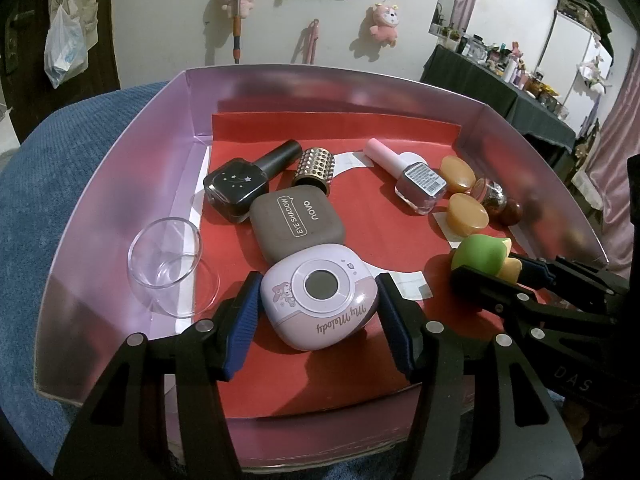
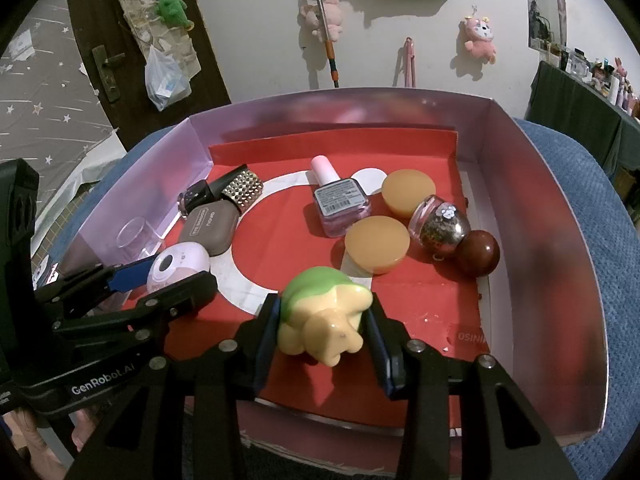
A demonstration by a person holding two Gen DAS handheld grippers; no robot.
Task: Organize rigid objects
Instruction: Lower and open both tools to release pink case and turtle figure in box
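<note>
Pink case (image 1: pixel 320 298) lettered "My Melody", lying flat on the red liner (image 1: pixel 372 216) near the front of the box, clamped from both sides by the left gripper (image 1: pixel 318 326), blue pads pressing its rounded edges. Just to the right, green-and-yellow toy (image 2: pixel 326 320) grasped the same way by the right gripper (image 2: pixel 324 344), jaws closed on its flanks, toy resting at the liner's front edge. Touching the pink case behind: grey eyeshadow compact (image 1: pixel 298 224), marked "EYE SHADOW". Against that, black bottle (image 1: pixel 240 186) on its side, star-printed face up, with a gold studded cylinder (image 1: pixel 314 170) beside its cap. Left of these, off the liner, clear cup (image 1: pixel 166 254) tipped on its side near the box's left wall. Further back and right, pink polish bottle (image 2: pixel 340 206) lying label up, cap toward the back wall. Around it two amber round lids (image 2: pixel 408 196) (image 2: pixel 378 248), one behind the other, close together. Right of them a glitter jar (image 2: pixel 440 228) on its side, touching a dark red ball (image 2: pixel 478 252). All within a pink-walled box (image 2: pixel 556 216) set on blue cloth (image 1: pixel 68 176). Beyond, white wall with hanging plush toys (image 2: pixel 480 36) and a cluttered shelf (image 1: pixel 516 68) at far right.
</note>
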